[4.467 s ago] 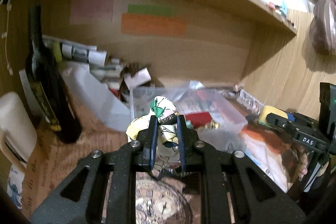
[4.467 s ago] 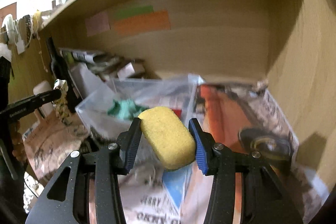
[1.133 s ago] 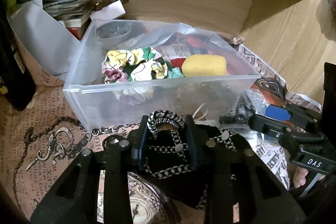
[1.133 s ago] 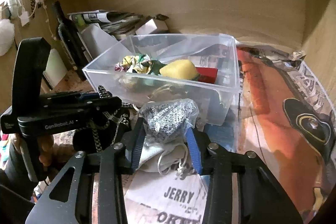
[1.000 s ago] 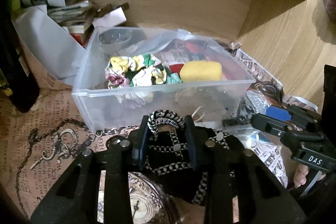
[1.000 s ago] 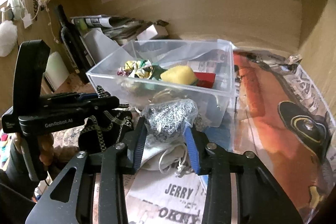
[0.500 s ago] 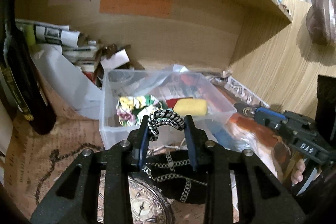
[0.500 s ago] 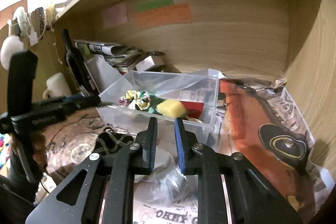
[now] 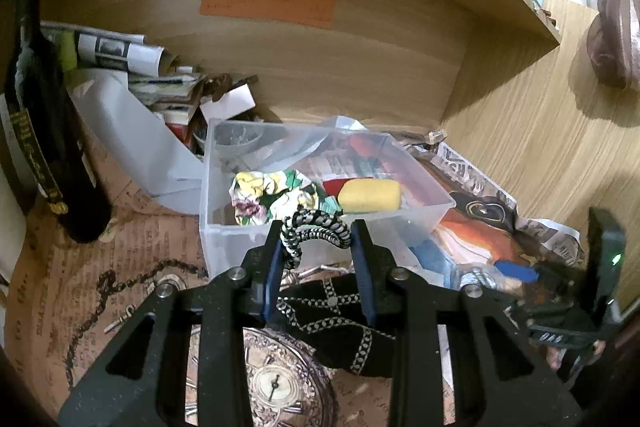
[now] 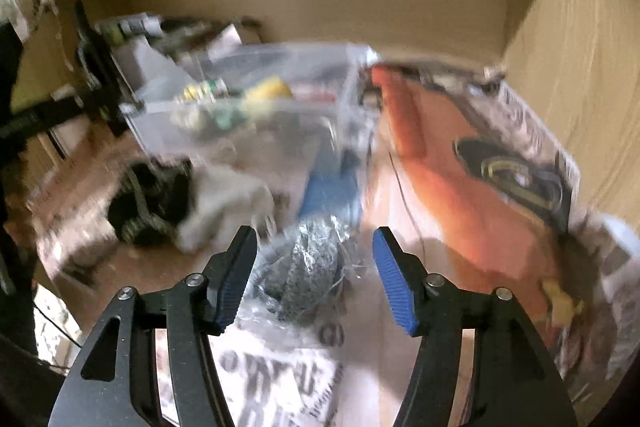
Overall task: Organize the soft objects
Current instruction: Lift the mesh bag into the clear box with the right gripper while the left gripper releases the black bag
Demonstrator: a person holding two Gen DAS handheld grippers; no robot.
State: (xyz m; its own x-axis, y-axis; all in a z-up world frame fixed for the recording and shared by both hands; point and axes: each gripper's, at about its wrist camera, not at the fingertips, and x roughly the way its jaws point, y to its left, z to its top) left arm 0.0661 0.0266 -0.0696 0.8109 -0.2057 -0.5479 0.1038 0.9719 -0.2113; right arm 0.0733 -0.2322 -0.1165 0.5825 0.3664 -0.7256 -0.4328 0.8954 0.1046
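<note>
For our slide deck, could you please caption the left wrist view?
Left tongs grip a black-and-white braided cord before the clear bin.

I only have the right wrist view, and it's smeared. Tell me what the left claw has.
Observer: The left claw is shut on a black-and-white braided cord, attached to the black pouch below it.
Operator: Report what's in the clear bin.
Observer: A floral cloth and a yellow sponge lie side by side in the clear bin.
Operator: Say what stands left of the bin.
Observer: A dark bottle stands upright, apart from the bin.
</note>
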